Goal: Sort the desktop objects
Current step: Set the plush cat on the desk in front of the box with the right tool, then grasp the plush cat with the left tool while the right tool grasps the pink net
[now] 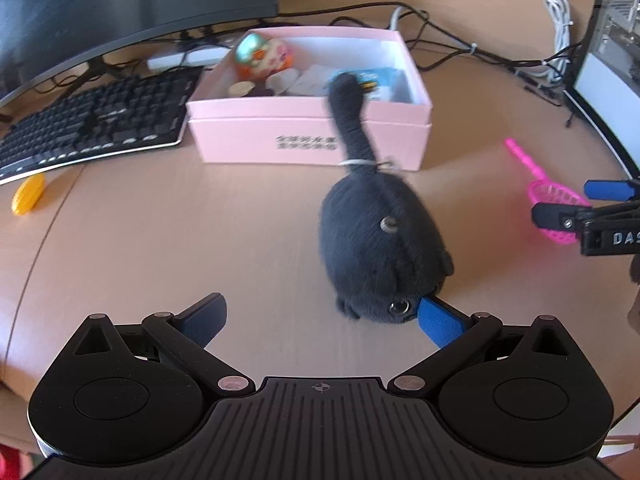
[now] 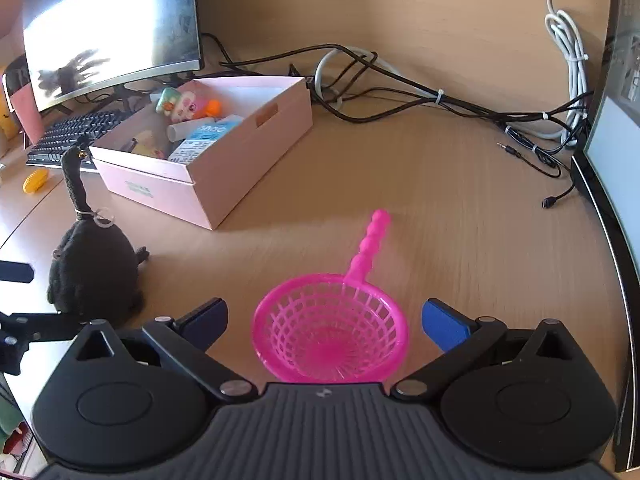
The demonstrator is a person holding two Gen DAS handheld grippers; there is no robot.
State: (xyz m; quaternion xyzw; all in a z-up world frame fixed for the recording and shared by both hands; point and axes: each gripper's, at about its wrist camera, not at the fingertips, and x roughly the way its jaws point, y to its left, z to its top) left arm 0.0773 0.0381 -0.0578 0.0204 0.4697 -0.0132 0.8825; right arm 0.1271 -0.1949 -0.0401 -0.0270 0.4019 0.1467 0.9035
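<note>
Wooden desk (image 2: pixel 460 208): open pink cardboard box (image 1: pixel 308 136) holds small toys and packets. My left gripper (image 1: pixel 322 320) is spread wide, its right pad touching the dark grey plush cat (image 1: pixel 380 240). My right gripper (image 2: pixel 324 320), jaws wide, straddles the pink plastic strainer scoop (image 2: pixel 332 328) without gripping.

Two matching black grippers. Left gripper (image 1: pixel 322 320) and right gripper (image 2: pixel 324 322): ribbed black housing with a small crosshair mark at centre, round black discs either side, triangular cut-outs in the outer links, silver pivot pins at the joints. Blue pads (image 2: pixel 446 326) on black fingers. White letters "DAS" on the right gripper's side, beside a silver screw (image 1: pixel 568 223).
</note>
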